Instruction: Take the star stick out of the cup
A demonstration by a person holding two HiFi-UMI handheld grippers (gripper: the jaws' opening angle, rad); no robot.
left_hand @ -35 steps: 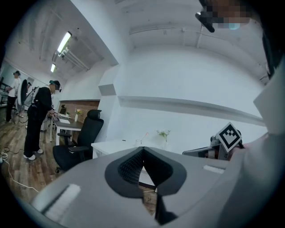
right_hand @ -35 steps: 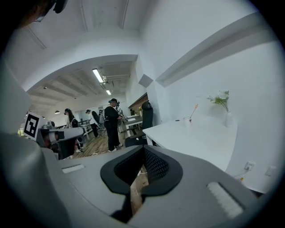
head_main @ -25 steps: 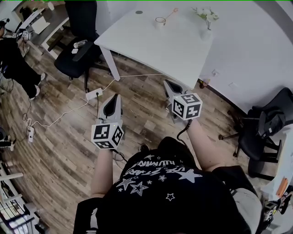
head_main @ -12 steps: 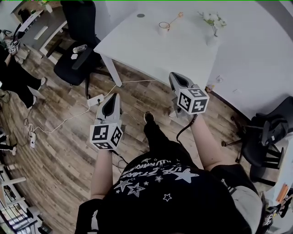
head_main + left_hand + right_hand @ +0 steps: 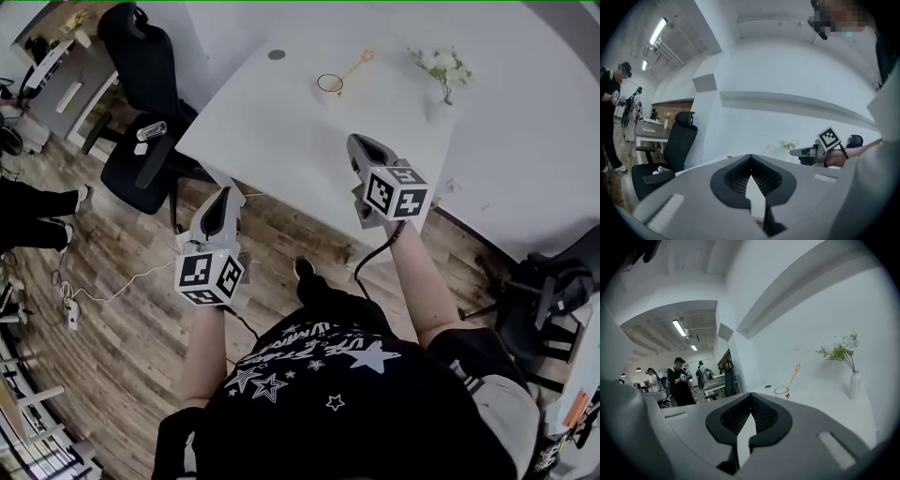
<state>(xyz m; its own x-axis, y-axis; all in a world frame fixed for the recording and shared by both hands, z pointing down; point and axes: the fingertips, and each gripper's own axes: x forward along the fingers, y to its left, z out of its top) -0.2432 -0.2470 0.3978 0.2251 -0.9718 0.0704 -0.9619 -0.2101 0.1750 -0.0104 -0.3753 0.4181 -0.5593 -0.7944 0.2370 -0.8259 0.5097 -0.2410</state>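
On the white table (image 5: 281,122), toward its far side, stands a small white cup (image 5: 329,84). A thin orange star stick (image 5: 354,67) leans out of it to the right. The right gripper view shows the cup (image 5: 781,391) and stick (image 5: 792,378) far ahead. My right gripper (image 5: 356,142) hovers over the table's near edge, shut and holding nothing. My left gripper (image 5: 228,194) hangs over the floor just short of the table, also shut with nothing in it. The left gripper view catches the right gripper (image 5: 792,152) off to its right.
A white vase of flowers (image 5: 442,80) stands right of the cup, and a round grommet (image 5: 276,54) lies to its left. A black office chair (image 5: 141,94) is at the table's left; another chair (image 5: 544,300) sits far right. Cables and a power strip (image 5: 71,314) lie on the wood floor.
The person has stepped toward the table, so it sits lower and closer in view. Both grippers have moved forward; the right one now reaches over the table's edge.
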